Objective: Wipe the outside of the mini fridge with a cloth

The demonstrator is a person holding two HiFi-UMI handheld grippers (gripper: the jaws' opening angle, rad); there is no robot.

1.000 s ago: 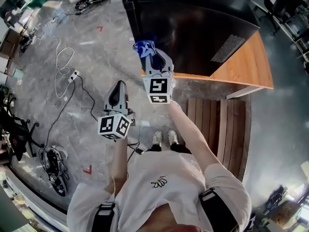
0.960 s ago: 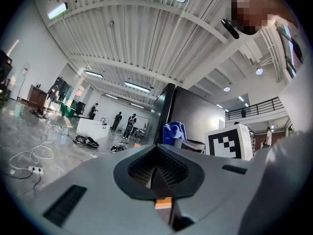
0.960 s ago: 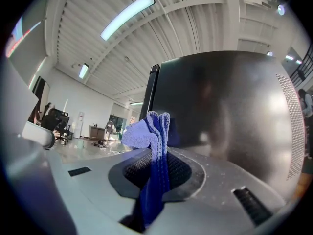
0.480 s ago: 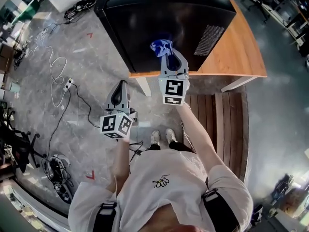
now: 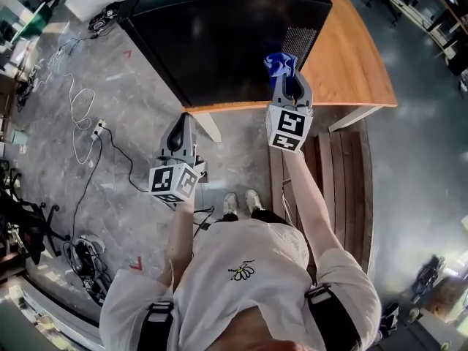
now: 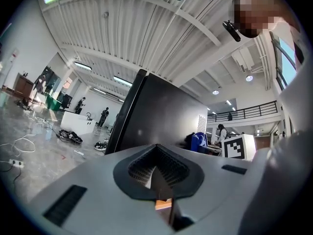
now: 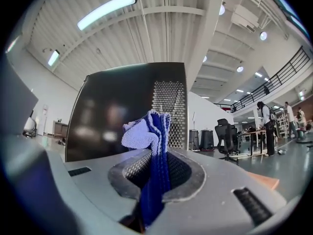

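The black mini fridge (image 5: 234,31) stands on a wooden table (image 5: 349,64); a perforated vent (image 5: 294,44) shows on its near right side. My right gripper (image 5: 287,79) is shut on a blue cloth (image 5: 278,63), held at the fridge's near right corner beside the vent. In the right gripper view the blue cloth (image 7: 149,136) bunches up out of the jaws in front of the fridge (image 7: 127,111). My left gripper (image 5: 181,129) hangs lower, in front of the table's near edge, shut with nothing in it. The left gripper view shows the fridge (image 6: 156,114) ahead.
Cables (image 5: 80,115) and a power strip (image 5: 97,128) lie on the grey floor at the left. A wooden bench (image 5: 329,189) sits under the table's right end. Office chairs (image 5: 22,218) and gear stand at the far left. People stand far off in the gripper views.
My right gripper has carried the blue cloth rightward along the fridge's near side, from its left corner to the vent. The left gripper has stayed about where it was.
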